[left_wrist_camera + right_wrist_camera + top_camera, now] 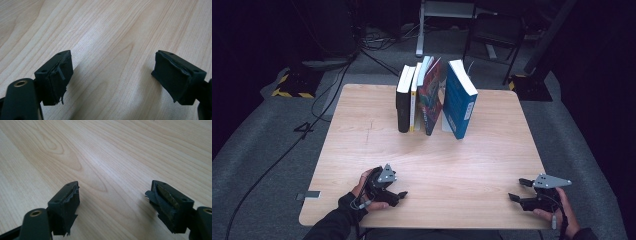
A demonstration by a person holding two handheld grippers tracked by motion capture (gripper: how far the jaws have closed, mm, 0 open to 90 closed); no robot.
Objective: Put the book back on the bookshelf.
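Note:
Several books stand upright in a row at the back middle of the wooden table (pixel 362 130): a black book (pixel 403 102), a thin yellow-spined one (pixel 413 105), a red and blue book (pixel 432 97) that leans, and a blue book (pixel 459 100) at the right end. My left gripper (pixel 398 196) rests near the front left edge, open, with bare wood between its pads (pixel 58 77). My right gripper (pixel 519 190) sits near the front right edge, open too, nothing between its pads (pixel 67 207). Both are far from the books.
A dark chair (pixel 494 35) and a desk leg (pixel 421 30) stand behind the table. Cables (pixel 327 95) run over the grey floor at the left. Yellow-black striped blocks (pixel 292 85) sit at the back left and back right.

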